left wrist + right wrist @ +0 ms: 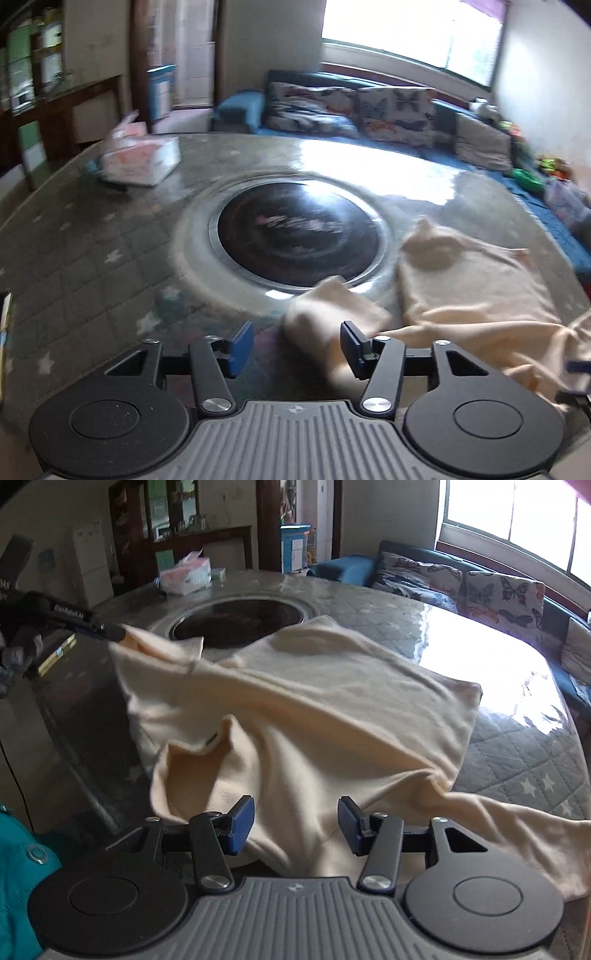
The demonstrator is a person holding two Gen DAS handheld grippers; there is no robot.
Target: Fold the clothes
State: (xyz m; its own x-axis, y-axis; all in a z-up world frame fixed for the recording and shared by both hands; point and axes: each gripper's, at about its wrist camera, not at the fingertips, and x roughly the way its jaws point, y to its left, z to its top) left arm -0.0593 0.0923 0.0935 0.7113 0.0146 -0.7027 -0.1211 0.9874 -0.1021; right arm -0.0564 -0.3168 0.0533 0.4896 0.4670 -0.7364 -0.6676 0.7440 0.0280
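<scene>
A cream garment [314, 701] lies half folded on the round glass-topped table [517, 760], near its front edge. It also shows in the left wrist view [472, 291]. My left gripper [295, 343] has its jaws wide apart, with a cream sleeve [325, 314] lying between and just beyond the fingers. In the right wrist view the left gripper's tip [110, 629] touches the sleeve end at the far left. My right gripper [295, 821] is open over a raised fold of the garment, gripping nothing.
A black round hotplate [299, 236] sits in the table's middle. A tissue pack [140, 158] lies at the far left. A blue sofa with butterfly cushions [395, 110] stands behind the table under a window. A teal cloth [22, 867] hangs at the lower left.
</scene>
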